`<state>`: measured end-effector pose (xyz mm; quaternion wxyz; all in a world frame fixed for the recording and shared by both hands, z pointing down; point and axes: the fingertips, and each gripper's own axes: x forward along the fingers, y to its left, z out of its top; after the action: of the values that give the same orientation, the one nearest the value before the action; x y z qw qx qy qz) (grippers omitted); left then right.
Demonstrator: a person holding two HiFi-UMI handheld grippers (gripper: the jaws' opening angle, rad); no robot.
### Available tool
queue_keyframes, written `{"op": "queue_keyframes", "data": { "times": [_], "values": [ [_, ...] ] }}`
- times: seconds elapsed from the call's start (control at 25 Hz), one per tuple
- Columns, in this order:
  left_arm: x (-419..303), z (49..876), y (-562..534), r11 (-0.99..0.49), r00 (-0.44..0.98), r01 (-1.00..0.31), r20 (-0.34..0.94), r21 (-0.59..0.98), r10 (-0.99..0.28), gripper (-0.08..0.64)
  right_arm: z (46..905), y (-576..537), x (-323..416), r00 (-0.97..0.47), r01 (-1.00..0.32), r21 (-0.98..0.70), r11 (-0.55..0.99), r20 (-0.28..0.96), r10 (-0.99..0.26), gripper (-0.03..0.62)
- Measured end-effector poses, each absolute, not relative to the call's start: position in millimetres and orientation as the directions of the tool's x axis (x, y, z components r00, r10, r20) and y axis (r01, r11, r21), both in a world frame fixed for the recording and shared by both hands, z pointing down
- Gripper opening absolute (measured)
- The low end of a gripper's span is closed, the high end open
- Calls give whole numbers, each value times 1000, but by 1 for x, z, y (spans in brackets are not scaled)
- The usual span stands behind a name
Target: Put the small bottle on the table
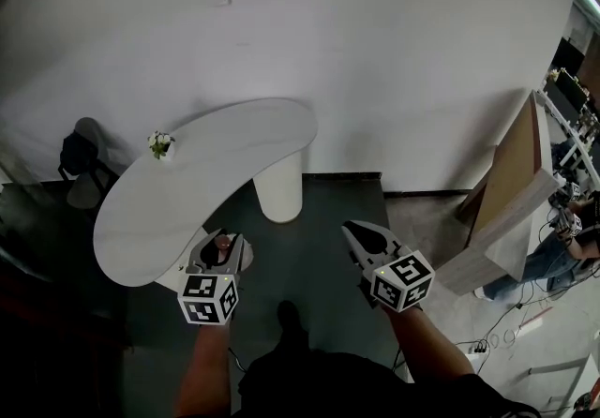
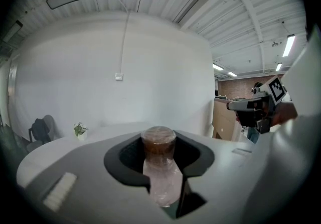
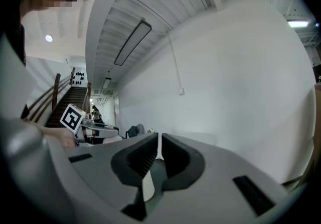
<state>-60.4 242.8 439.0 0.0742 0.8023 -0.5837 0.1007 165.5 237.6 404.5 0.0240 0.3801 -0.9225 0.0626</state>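
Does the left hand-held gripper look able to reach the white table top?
Probably yes: the left hand-held gripper, shut on the small bottle, hovers at the table's bare near end; only a plant stands at the far side.

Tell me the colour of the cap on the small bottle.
Brown cap on the small bottle; clearest in the left gripper view.

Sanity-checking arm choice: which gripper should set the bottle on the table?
Left. The left gripper already grips the small bottle and is by the near edge of the table. The right gripper is closed, empty, and off to the side over the floor.
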Motion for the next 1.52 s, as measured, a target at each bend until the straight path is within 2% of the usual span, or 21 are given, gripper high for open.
{"op": "queue_keyframes", "data": {
  "times": [0.36, 0.92, 1.52],
  "values": [
    [-72, 439, 171, -345, 334, -938, 230, -11, -914, 138, 413, 168, 146, -702, -712, -105, 694, 124, -701, 12],
    [-132, 448, 54, -363, 350, -932, 261, -1, -900, 138, 420, 58, 80, -708, -705, -124, 698, 183, -682, 12],
    [-167, 438, 4, -377, 369, -926, 232, 10, -900, 138, 410, 2, 46, -703, -711, -132, 691, 168, -691, 12]
  ]
}}
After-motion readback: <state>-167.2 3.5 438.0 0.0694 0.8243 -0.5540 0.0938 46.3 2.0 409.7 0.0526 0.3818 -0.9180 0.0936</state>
